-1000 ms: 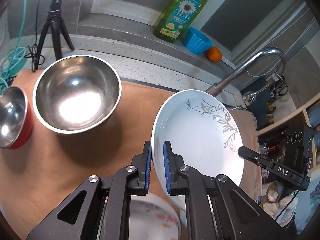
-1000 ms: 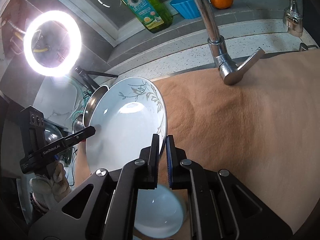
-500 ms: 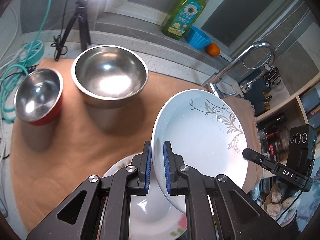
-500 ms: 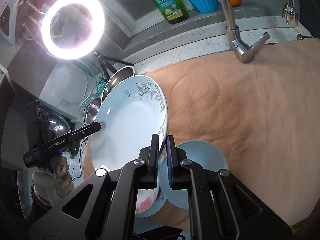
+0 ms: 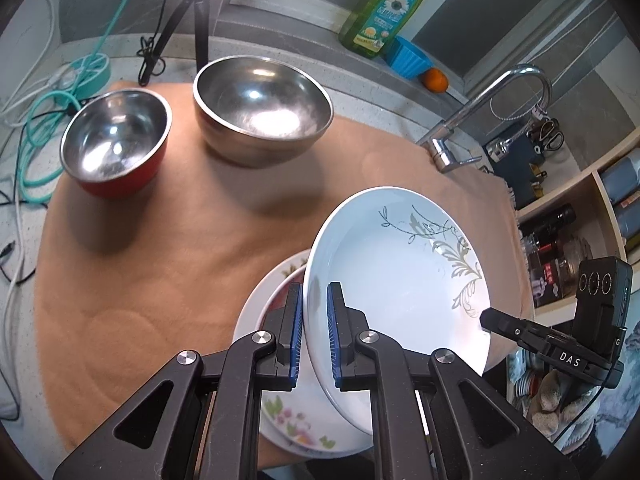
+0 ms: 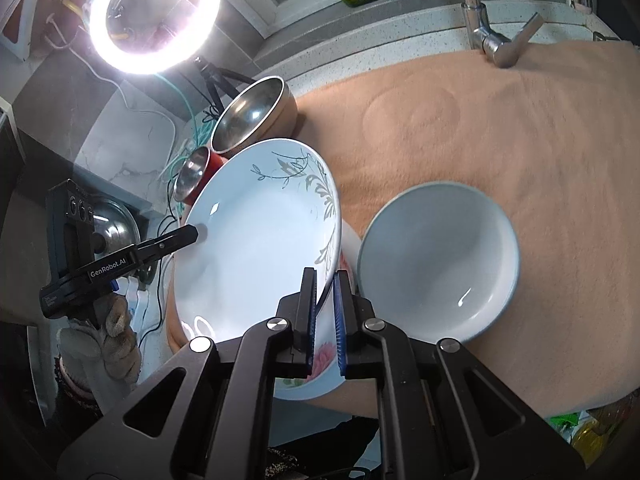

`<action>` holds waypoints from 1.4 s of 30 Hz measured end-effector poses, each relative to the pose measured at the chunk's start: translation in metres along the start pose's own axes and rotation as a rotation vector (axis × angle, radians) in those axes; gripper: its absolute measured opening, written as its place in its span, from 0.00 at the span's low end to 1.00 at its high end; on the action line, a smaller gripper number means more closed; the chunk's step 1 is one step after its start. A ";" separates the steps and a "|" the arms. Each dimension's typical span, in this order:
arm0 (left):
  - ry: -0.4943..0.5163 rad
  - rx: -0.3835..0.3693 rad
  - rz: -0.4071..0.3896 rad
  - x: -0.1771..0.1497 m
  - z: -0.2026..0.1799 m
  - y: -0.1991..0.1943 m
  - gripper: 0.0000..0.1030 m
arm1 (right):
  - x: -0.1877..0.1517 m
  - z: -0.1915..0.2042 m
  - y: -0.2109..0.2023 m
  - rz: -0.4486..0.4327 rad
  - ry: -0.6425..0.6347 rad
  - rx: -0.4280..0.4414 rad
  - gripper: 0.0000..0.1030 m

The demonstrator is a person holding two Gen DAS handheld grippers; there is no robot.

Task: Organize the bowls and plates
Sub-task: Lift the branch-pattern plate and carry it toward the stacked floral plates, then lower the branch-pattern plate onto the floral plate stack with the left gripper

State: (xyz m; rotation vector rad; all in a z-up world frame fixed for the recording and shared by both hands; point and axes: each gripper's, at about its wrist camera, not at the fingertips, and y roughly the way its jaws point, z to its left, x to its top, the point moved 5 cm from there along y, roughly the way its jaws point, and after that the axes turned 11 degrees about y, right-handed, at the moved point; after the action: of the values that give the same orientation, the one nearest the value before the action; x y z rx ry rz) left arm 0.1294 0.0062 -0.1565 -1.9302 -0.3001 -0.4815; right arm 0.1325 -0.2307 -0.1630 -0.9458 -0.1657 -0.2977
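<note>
A white plate with a grey leaf pattern (image 5: 400, 280) is held in the air between both grippers. My left gripper (image 5: 313, 332) is shut on its left rim. My right gripper (image 6: 325, 312) is shut on its right rim; the plate also shows in the right wrist view (image 6: 260, 248). Below it a floral plate (image 5: 288, 420) lies on the tan cloth (image 5: 140, 280), partly hidden. A pale blue bowl (image 6: 438, 260) sits to the right of the floral plate (image 6: 320, 364). A large steel bowl (image 5: 262, 108) and a small red-sided steel bowl (image 5: 114, 144) stand at the back left.
A faucet (image 5: 480, 120) rises at the cloth's back right. A green soap bottle (image 5: 382, 12), a blue cup (image 5: 408, 58) and an orange (image 5: 435, 80) sit on the ledge. A ring light (image 6: 154, 16), a tripod (image 5: 192, 12) and cables (image 5: 52, 92) are at the left.
Both grippers have lifted the leaf-pattern plate higher and pulled back toward the cloth's front edge. The floral plate, pale blue bowl and both steel bowls now show more fully below.
</note>
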 end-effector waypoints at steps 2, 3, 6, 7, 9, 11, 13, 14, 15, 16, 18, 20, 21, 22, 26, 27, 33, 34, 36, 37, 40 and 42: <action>-0.003 0.000 0.008 -0.006 0.002 0.000 0.10 | -0.006 0.000 0.003 0.008 0.002 -0.006 0.08; -0.006 0.001 0.011 -0.008 0.003 0.000 0.10 | -0.009 0.000 0.005 0.015 0.002 -0.008 0.08; -0.014 0.001 0.020 -0.014 0.006 0.001 0.10 | -0.017 0.001 0.009 0.026 0.000 -0.016 0.08; -0.016 0.000 0.022 -0.016 0.008 0.001 0.10 | -0.018 0.001 0.011 0.029 -0.001 -0.018 0.08; -0.020 0.001 0.026 -0.019 0.010 0.002 0.10 | -0.022 0.002 0.014 0.037 -0.004 -0.024 0.08; -0.024 0.002 0.030 -0.022 0.012 0.004 0.10 | -0.025 0.002 0.018 0.044 -0.004 -0.027 0.08; -0.030 0.003 0.036 -0.026 0.014 0.005 0.10 | -0.027 0.001 0.021 0.052 -0.004 -0.031 0.08; -0.032 0.004 0.037 -0.026 0.015 0.006 0.10 | -0.029 0.001 0.022 0.054 -0.005 -0.033 0.08; -0.034 0.004 0.039 -0.028 0.016 0.006 0.10 | -0.030 0.001 0.023 0.058 -0.006 -0.036 0.08; -0.035 0.004 0.040 -0.029 0.016 0.006 0.10 | -0.032 0.001 0.024 0.060 -0.007 -0.038 0.08; -0.039 0.005 0.043 -0.031 0.018 0.007 0.10 | -0.034 0.000 0.027 0.066 -0.010 -0.040 0.08; -0.042 0.007 0.046 -0.032 0.019 0.009 0.10 | -0.035 0.000 0.029 0.070 -0.014 -0.044 0.08; -0.042 0.007 0.049 -0.033 0.019 0.010 0.10 | -0.036 0.000 0.029 0.071 -0.014 -0.046 0.08; -0.044 0.008 0.051 -0.034 0.020 0.011 0.10 | -0.036 0.000 0.031 0.073 -0.015 -0.048 0.08; -0.047 0.005 0.057 -0.037 0.021 0.013 0.10 | -0.035 0.000 0.036 0.083 -0.017 -0.058 0.08; -0.045 0.005 0.058 -0.038 0.021 0.014 0.10 | -0.036 -0.001 0.037 0.085 -0.016 -0.060 0.08; -0.045 0.004 0.062 -0.038 0.021 0.016 0.10 | -0.037 -0.002 0.040 0.088 -0.014 -0.068 0.08; -0.046 0.003 0.063 -0.039 0.021 0.016 0.10 | -0.037 -0.002 0.040 0.087 -0.015 -0.068 0.08; -0.046 0.003 0.066 -0.039 0.019 0.018 0.10 | -0.037 -0.003 0.040 0.087 -0.014 -0.071 0.08; -0.046 0.003 0.067 -0.039 0.019 0.019 0.10 | -0.037 -0.003 0.041 0.088 -0.013 -0.072 0.08; -0.045 0.003 0.069 -0.039 0.018 0.020 0.10 | -0.038 -0.004 0.042 0.089 -0.012 -0.076 0.08; -0.046 0.003 0.071 -0.039 0.019 0.021 0.10 | -0.038 -0.004 0.043 0.090 -0.011 -0.077 0.08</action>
State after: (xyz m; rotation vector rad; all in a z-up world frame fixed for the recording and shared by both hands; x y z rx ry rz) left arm 0.1068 0.0160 -0.1981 -1.9439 -0.2611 -0.3902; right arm 0.1105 -0.2039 -0.2089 -1.0286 -0.1220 -0.2169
